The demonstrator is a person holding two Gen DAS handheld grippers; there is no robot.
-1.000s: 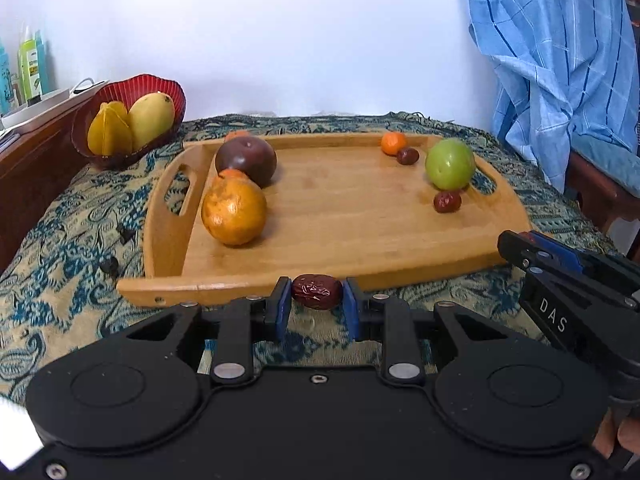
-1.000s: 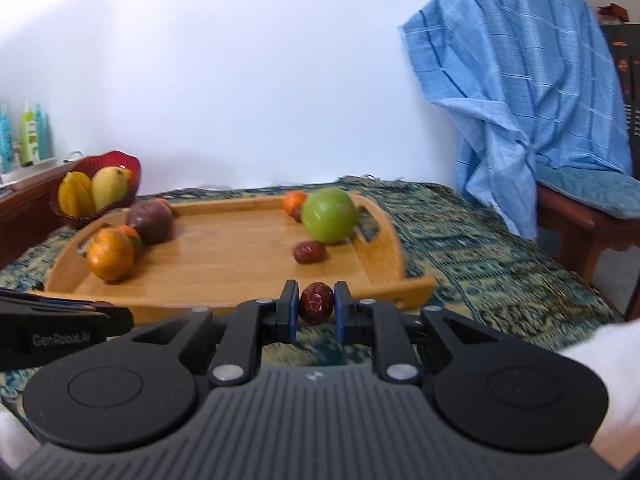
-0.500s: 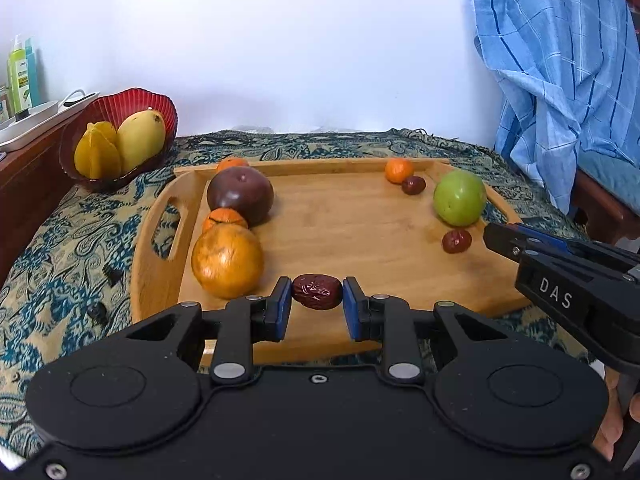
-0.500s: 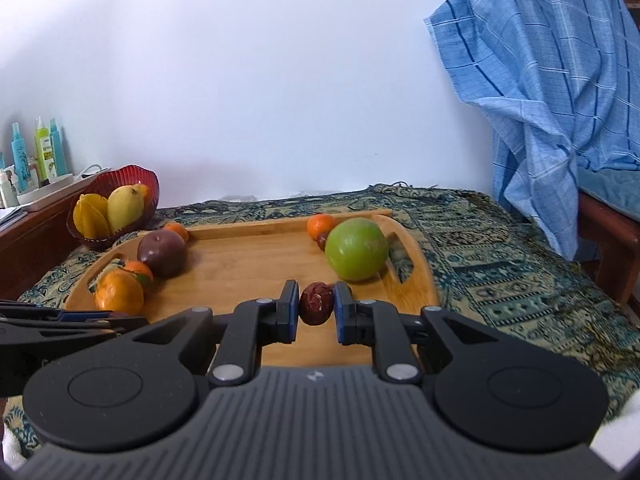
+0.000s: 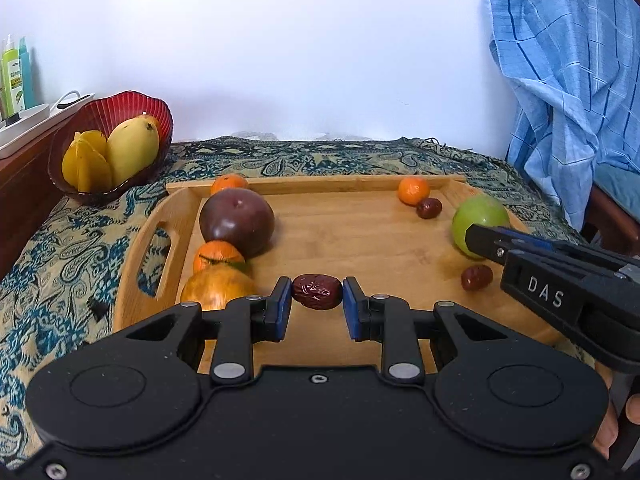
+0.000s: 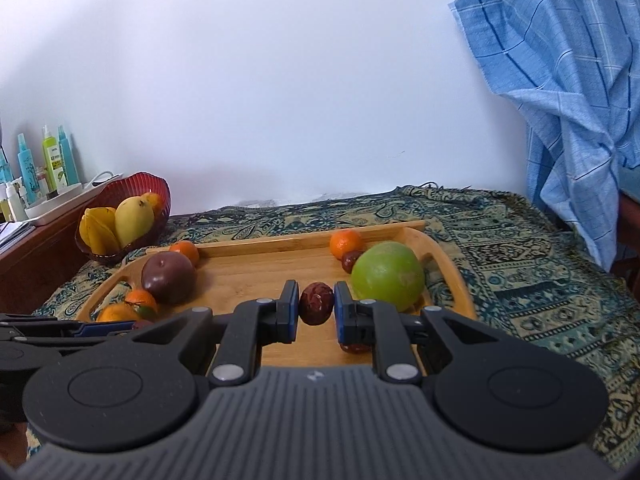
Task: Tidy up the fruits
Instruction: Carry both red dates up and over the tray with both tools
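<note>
Both grippers had advanced over the smooth bamboo tray (image 5: 360, 240), left gripper (image 5: 317, 307) and right gripper (image 6: 316, 310) each clamped on a wrinkled red date (image 5: 317, 297).

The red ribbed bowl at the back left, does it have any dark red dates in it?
No, the red ribbed bowl holds only a yellow mango, a yellow starfruit and an orange fruit behind them.

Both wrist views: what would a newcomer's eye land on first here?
Each gripper is pinching a wrinkled red date: left gripper holds one date, right gripper another date, both over the wooden tray. Next, the big green fruit at the tray's right end and the red bowl of yellow fruit far left.
</note>
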